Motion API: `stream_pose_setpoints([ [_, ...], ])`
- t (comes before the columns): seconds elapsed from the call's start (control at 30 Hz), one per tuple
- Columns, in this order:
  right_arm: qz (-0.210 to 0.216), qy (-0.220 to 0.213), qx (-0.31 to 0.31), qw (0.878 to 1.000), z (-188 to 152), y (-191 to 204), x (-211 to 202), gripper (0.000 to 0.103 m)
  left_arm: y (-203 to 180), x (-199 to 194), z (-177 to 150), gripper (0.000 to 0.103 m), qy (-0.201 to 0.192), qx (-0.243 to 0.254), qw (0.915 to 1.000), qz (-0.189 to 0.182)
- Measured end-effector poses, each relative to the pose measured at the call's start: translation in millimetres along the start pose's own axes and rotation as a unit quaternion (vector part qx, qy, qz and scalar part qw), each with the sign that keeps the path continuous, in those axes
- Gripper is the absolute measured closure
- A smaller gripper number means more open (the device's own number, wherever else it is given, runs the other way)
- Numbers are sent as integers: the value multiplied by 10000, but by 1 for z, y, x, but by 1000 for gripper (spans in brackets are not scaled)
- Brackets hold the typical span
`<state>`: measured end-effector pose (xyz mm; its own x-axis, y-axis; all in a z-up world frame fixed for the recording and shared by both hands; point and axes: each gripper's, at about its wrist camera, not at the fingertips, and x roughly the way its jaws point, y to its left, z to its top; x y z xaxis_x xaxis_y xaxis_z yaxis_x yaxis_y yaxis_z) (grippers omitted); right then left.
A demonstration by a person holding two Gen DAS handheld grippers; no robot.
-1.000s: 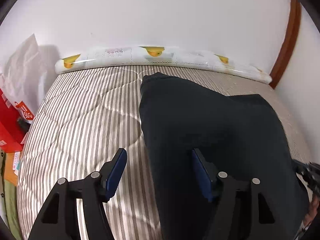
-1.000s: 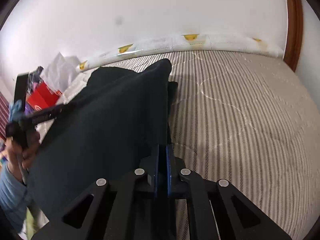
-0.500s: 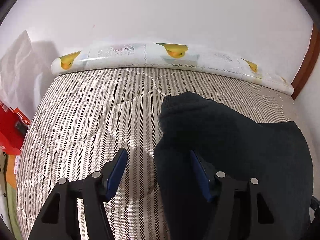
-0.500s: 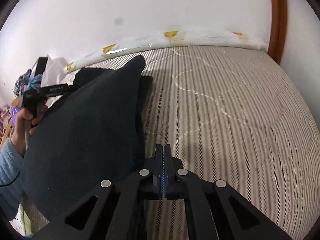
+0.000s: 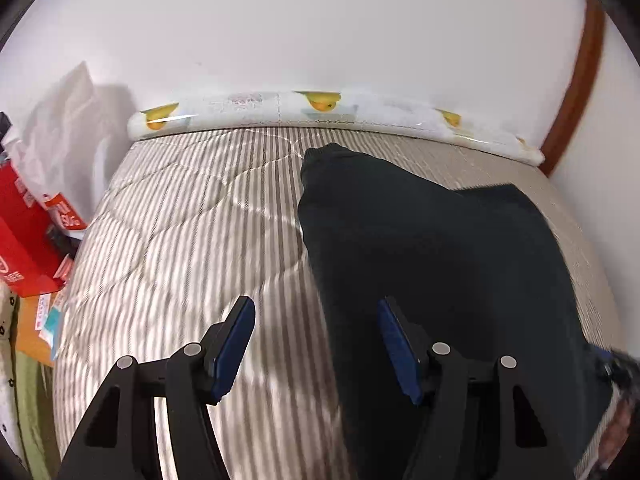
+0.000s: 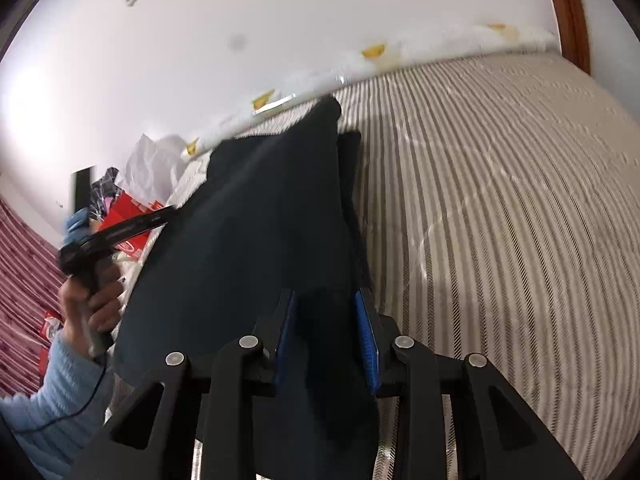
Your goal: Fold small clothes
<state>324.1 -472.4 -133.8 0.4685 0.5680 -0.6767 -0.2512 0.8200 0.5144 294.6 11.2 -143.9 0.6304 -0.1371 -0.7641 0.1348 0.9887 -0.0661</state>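
We note the left gripper [image 5: 314, 344] with its 2 fingers spread wide; the garment's edge lies between them, not clamped. The right gripper [image 6: 326, 334] has its fingers parted with dark cloth between them. The garment [image 5: 432, 264] occupies the right half of the left view, on the striped mattress [image 5: 192, 216].

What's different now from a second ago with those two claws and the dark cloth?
The right claw, pinched shut on the dark garment a second ago, has opened; the cloth now sits loose between its blue pads. The left claw stays wide open over the garment's edge. The striped bed cover is unchanged.
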Motion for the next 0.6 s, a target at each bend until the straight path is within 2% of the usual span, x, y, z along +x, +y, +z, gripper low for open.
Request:
stream_pose_setpoints([
  [0.03,-33,-15,-30,10000,0,1,2,94,1,-7,-5,42,-26,0,10000,1],
  [0.1,-57,-115,-207,9997,2,4,-3,96,1,-19,-15,42,13,-55,10000,-28],
  [0.17,98,-531,-260,9982,2,3,-22,96,-1,-28,-24,42,71,-69,9999,-118],
  [0.2,146,-569,-292,9978,2,2,-27,97,-3,-33,-30,42,64,-62,9998,-155],
  [0.3,-134,-233,-197,9994,-1,1,-18,96,-11,-47,-50,42,30,51,9998,-183],
  [0.4,-612,-324,-367,9969,-12,10,-27,92,-17,-62,-70,42,35,147,9996,-237],
  [0.43,-641,-465,-391,9961,-18,13,-36,92,-17,-67,-76,42,18,171,9995,-256],
  [0.53,-565,-474,-348,9967,-28,15,-46,86,-16,-83,-99,42,-42,172,9993,-341],
  [0.6,-667,-486,-431,9957,-40,15,-53,83,-16,-92,-116,42,-83,248,9986,-455],
])
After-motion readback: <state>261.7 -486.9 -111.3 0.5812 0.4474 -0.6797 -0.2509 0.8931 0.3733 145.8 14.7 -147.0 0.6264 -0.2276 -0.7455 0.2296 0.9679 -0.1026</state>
